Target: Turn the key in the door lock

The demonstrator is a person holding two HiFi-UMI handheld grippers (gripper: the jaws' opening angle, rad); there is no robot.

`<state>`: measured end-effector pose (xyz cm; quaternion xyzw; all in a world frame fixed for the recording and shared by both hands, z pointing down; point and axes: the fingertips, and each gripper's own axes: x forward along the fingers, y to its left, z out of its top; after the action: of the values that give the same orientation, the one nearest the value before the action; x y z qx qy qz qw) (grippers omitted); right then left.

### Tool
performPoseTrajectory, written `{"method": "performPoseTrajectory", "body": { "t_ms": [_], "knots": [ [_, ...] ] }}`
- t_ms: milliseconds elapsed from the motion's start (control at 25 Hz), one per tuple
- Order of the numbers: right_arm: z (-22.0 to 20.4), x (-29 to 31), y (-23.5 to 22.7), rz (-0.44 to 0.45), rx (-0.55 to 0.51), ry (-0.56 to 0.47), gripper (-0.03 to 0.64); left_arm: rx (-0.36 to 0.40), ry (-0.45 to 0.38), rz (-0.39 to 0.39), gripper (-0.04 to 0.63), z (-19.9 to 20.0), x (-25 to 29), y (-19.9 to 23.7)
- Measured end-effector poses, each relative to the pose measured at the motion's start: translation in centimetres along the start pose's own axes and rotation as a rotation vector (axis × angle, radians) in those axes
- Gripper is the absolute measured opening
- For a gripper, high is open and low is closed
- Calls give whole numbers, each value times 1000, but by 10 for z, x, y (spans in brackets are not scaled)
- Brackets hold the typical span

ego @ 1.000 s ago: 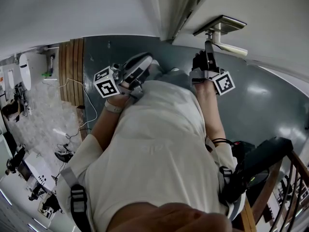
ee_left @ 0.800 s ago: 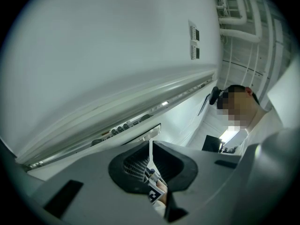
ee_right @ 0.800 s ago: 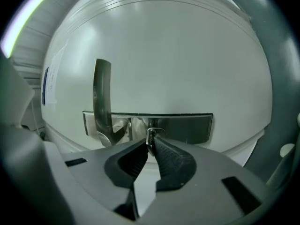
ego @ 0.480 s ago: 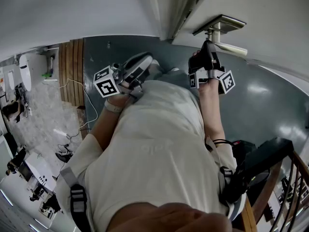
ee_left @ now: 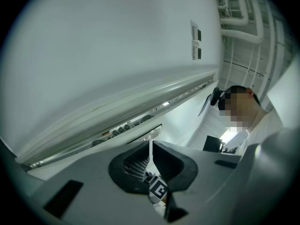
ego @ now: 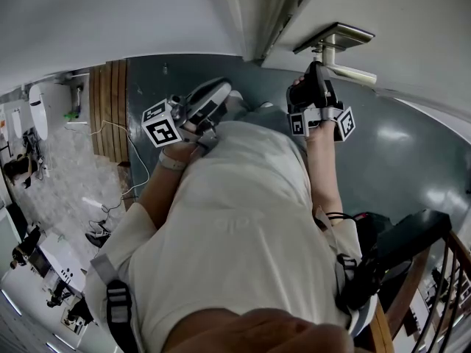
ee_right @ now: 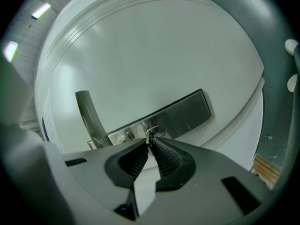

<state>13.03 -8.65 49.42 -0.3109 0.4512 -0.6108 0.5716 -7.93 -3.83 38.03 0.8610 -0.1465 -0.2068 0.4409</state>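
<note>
r gripper clamped on key in lock plate; l gripper jaws together, empty.

At the door, the right gripper points up at the lock plate, with the key between its jaw tips against the plate's lower edge. The door handle juts from the same plate, left of the key in the right gripper view and just right of the gripper from the head view. The left gripper hangs well apart on the other side of the door frame, facing a wall. Behind the person, a stair railing stands at lower right, and wooden boards lie across the floor at far left.
</note>
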Motion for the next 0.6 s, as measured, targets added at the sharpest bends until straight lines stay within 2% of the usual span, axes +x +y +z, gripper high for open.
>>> {"method": "performPoseTrajectory", "body": {
  "t_ms": [240, 320, 480, 600],
  "knots": [
    [-4, 3, 4, 20, -30, 33, 46, -5, 14, -12, 11, 0, 3, -2],
    [-10, 3, 5, 8, -39, 53, 78, -6, 14, -14, 11, 0, 3, -3],
    [-19, -2, 8, -17, -45, 79, 78, -13, 10, -12, 11, 0, 2, -2],
    [-23, -11, 14, -37, -111, 117, 108, -17, 3, -12, 11, 1, 1, 0]
  ]
}}
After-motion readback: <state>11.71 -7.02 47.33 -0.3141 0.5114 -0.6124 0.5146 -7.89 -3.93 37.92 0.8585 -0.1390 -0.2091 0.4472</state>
